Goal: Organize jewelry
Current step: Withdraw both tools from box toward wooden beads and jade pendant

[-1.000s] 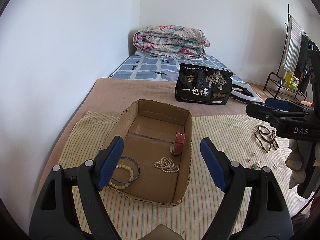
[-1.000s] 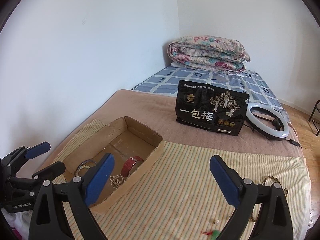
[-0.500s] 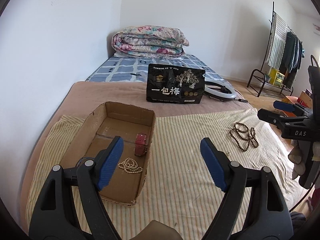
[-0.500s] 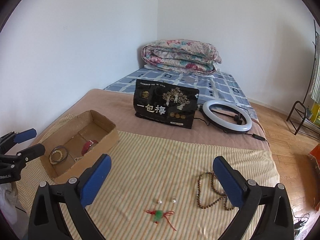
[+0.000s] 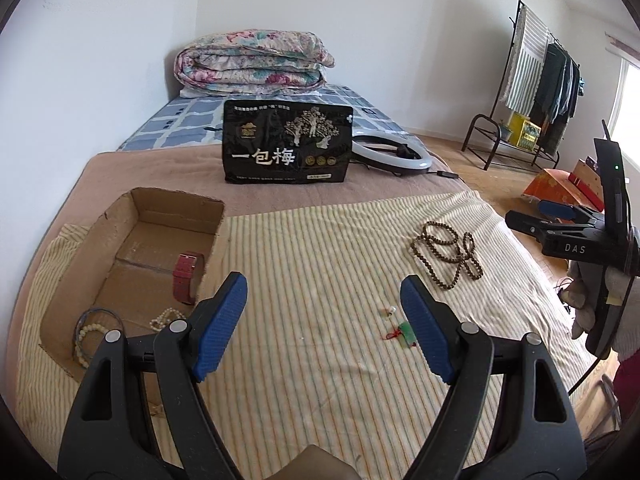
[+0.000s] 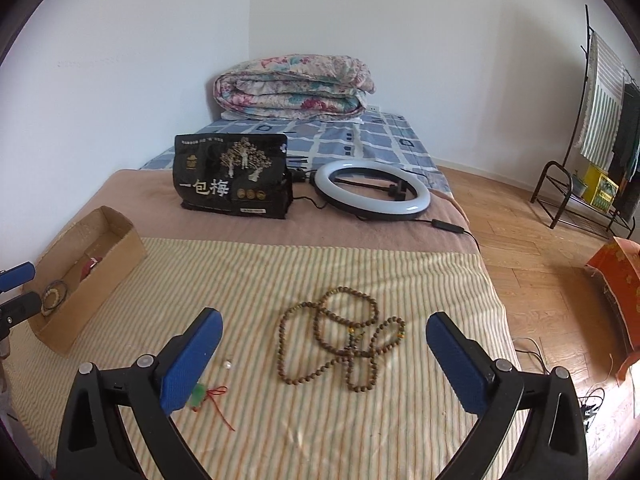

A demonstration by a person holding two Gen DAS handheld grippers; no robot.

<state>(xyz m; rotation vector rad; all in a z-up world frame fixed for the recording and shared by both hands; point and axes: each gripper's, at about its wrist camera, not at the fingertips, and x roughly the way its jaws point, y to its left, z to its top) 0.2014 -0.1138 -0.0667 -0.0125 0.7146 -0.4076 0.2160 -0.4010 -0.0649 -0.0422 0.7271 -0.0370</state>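
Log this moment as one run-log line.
left gripper: open, empty | right gripper: open, over brown bead necklace | cardboard box: holds red watch, bracelets

Inside one open brown cardboard box (image 5: 132,240), four pieces are lying: one red watch strap (image 5: 185,276), one thin blue bangle (image 5: 98,316) and two pale bead bracelets (image 5: 166,318). Right of the box, one long brown wooden bead strand (image 6: 340,336), one green pendant on red cord (image 6: 200,394) and one small white bead (image 6: 228,364) are lying.
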